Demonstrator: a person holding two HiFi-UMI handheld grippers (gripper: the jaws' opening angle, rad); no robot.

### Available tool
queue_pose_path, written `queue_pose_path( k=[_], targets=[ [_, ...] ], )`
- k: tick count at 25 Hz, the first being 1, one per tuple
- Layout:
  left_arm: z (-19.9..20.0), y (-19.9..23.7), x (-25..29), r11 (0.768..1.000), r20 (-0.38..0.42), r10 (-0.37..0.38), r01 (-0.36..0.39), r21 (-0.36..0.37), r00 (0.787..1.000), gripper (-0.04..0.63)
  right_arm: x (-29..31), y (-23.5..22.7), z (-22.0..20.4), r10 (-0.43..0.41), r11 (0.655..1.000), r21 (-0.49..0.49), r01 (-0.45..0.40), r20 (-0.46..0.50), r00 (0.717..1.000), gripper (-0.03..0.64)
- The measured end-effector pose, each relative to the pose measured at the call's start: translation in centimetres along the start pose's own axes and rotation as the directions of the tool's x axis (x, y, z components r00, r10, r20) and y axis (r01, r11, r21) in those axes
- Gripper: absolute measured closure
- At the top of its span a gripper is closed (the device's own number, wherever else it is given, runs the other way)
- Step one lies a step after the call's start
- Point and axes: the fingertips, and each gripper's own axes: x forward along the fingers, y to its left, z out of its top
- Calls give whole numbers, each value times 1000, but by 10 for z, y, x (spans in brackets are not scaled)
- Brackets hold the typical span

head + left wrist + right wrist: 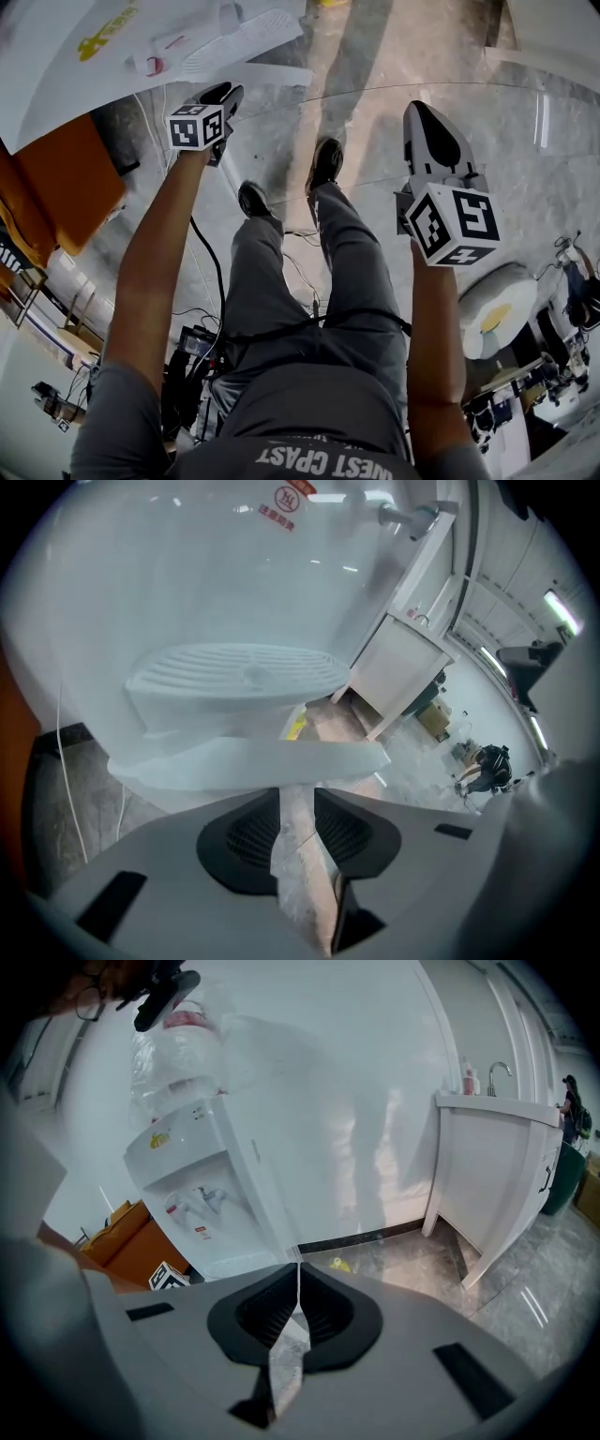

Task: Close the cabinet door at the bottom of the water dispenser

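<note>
The white cabinet door [246, 759] of the white floor-standing water dispenser [187, 592] seems to stand open. What I take for its top edge is a pale band just ahead of the left tongs [297, 797], directly under the ribbed white drip tray [234, 667]. The left tongs' jaws are a little apart, with only floor showing between them. The right tongs [298, 1271] are closed tip to tip on nothing and are well back, with the dispenser ahead of them and to their left. The likeliest slip, I think, is that the thin door edge wedges into the left tongs' narrow gap or skids off a smooth tip, so the push glances away and the door swings back. A push aimed too high would hit the jutting drip tray and could knock it loose. A hard shove could rock the unit and the clear water bottle [183, 1044] on top of it. The thin white cord [62, 761] on the floor left of the left tongs could snag a foot during a step forward. As for writing, there is a red round mark with red characters [291, 501] high on the dispenser front, a yellow logo [159, 1138] on its upper panel and a small red label [202, 1233] under the taps, all too blurred to read. The pale letters on the person's grey shirt [323, 461] are upside down, and I would not trust a reading of them.
</note>
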Motion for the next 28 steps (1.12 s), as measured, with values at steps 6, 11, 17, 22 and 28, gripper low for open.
queue_pose_path(
  k=[6, 11, 17, 22, 28],
  targets=[
    [22, 1, 20, 997, 30, 61, -62, 38, 998, 466, 2, -14, -5, -11, 1000, 5, 11, -14, 1000, 586],
    [40, 0, 32, 993, 63, 99, -102, 50, 993, 442, 6, -25, -3, -20, 1000, 5, 20, -19, 1000, 587],
    [47, 1, 37, 994, 56, 102, -104, 38, 993, 391, 10, -23, 1, -11, 1000, 7, 11, -19, 1000, 586],
    [44, 4, 38, 993, 46, 105, -108, 57, 993, 338, 14, -20, 3, -7, 1000, 4, 7, -20, 1000, 587],
    [36, 11, 37, 991, 45, 124, -126, 35, 991, 310, 13, -21, 0, -8, 1000, 3, 8, -31, 999, 586]
  ],
)
